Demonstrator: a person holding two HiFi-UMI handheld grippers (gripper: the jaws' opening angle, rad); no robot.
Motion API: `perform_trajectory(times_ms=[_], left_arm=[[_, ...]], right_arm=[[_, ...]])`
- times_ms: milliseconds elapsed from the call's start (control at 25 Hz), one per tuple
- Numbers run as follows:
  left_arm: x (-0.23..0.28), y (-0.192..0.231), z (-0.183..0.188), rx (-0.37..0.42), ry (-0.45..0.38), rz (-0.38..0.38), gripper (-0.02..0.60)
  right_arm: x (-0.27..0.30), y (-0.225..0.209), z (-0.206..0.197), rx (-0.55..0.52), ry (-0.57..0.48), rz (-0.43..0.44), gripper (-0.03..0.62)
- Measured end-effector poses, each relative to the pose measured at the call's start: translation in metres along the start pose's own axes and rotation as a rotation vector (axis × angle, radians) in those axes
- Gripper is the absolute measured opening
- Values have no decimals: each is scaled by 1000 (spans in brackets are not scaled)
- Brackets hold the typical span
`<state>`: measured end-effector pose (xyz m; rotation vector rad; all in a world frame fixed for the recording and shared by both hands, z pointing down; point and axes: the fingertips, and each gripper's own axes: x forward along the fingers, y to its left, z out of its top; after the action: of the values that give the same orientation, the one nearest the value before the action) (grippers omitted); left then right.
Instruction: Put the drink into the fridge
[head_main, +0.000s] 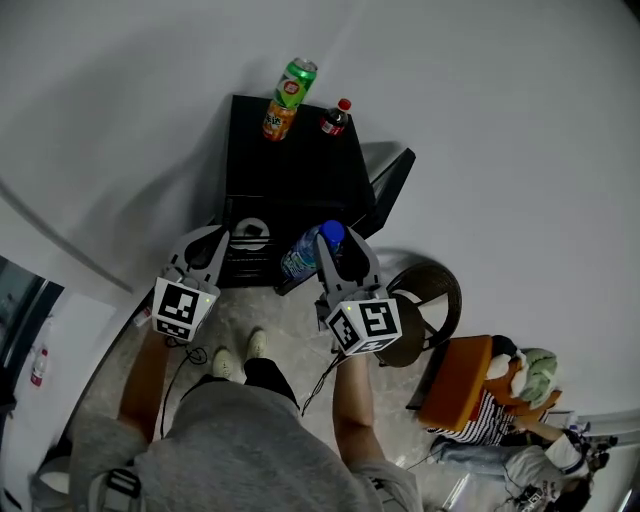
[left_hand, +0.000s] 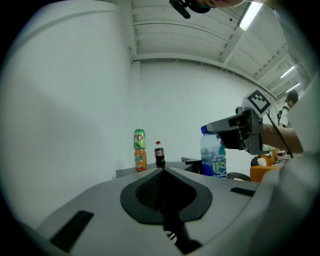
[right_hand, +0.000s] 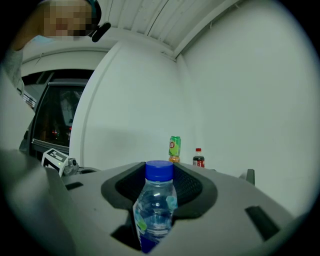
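Right gripper (right_hand: 159, 176) has its jaws half closed on the water bottle (right_hand: 154, 212), pinching the body. Thin smooth plastic like this probably dents and slips, so a gentle mid-body hold seems best. Left gripper (left_hand: 162, 172), beside it, is closed and empty, and the fridge (head_main: 290, 170) stands beyond both.

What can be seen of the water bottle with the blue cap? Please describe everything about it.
The water bottle is small, of clear plastic, with a blue cap and a blue, green and white label round its body. It stands about upright between the jaws of the right gripper, whose dark pads press on its sides. It hangs in the air before the small black fridge; nothing else touches it.
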<state>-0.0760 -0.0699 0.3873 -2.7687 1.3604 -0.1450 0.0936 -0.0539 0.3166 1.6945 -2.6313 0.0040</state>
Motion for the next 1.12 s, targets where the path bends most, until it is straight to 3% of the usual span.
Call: perform_trajectory(times_ms=[160,360,560,720,1120], left_arm=[[3,-11,-12,0,29,-22,5],[13,-21,-34,-11,67,-26,5],[22,-34,-53,-23,93,6,5],[28,-39,-72,-33,108,38,5],[36,-20,-138,-40,162,157,5]], right_arm=[[-7,-3,-24,6,12,-8,184],[-2,-5,-58,16,27,43,184],[5,-3,-84,-16,-3,107,184],[18,-10,-107,22,-9,166,184],[66,-19,-187,28,16,267,184]])
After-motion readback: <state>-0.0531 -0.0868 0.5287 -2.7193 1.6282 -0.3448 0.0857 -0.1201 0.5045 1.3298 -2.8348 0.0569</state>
